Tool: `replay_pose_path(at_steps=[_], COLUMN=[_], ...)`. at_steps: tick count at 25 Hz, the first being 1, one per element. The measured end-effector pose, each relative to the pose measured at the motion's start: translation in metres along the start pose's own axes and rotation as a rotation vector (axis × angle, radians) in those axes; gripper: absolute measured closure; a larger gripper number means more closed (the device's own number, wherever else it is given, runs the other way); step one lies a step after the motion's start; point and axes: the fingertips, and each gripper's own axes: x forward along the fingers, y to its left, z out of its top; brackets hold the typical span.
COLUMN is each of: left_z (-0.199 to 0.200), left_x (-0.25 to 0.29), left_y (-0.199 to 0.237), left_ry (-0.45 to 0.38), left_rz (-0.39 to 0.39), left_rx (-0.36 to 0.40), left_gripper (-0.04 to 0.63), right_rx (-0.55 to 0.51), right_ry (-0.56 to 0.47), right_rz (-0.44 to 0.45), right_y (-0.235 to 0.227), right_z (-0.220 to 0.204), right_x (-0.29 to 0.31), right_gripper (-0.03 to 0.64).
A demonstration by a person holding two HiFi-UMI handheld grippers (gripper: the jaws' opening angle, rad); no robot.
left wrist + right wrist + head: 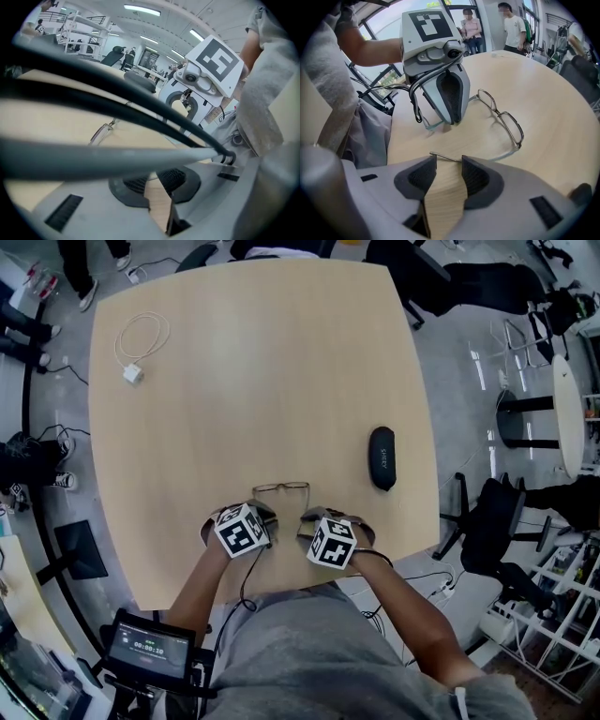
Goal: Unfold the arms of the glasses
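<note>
My right gripper [449, 161] stands wide open, and one thin arm of the glasses [501, 117] lies across its jaw tips, unpinched. My left gripper [154, 176], behind a cable, seems clamped on the other arm. The glasses lie by the desk's [262, 381] near edge.

Both forearms reach forward side by side, grippers tilted down. The left gripper [265, 515] pinches its jaws nearly together on an arm of the glasses [281, 489]. The right gripper [314, 519] holds its jaws apart, pressing nothing.
</note>
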Motion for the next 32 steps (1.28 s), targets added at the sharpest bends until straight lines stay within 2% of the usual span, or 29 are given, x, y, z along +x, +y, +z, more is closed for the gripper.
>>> replay_pose_path(at_steps=[7,16,28,32], left_z=[0.008,-0.002,-0.020,-0.007], left_x=[0.005,0.002,-0.004,-0.013], left_y=[0.002,-0.002,-0.011,-0.018], left_ry=[-0.011,0.011,0.026,-0.061], left_rz=[0.004,-0.026,-0.029,-0.033], left_rx=[0.007,0.037,0.006,-0.006], left_gripper=[0.557,0.557,0.557,0.557], right_rx=[0.043,0.095,0.147,0.159], right_ry=[0.025,0.001,-0.011,-0.031], right_rz=[-0.010,-0.014,-0.026,-0.055], right_y=[-0.009,-0.014,-0.019,-0.024], right_z=[-0.025,-0.023,-0.029,-0.026], right_x=[-0.006,-0.004,-0.003,-0.008], right_gripper=[0.448,0.449,0.451,0.451])
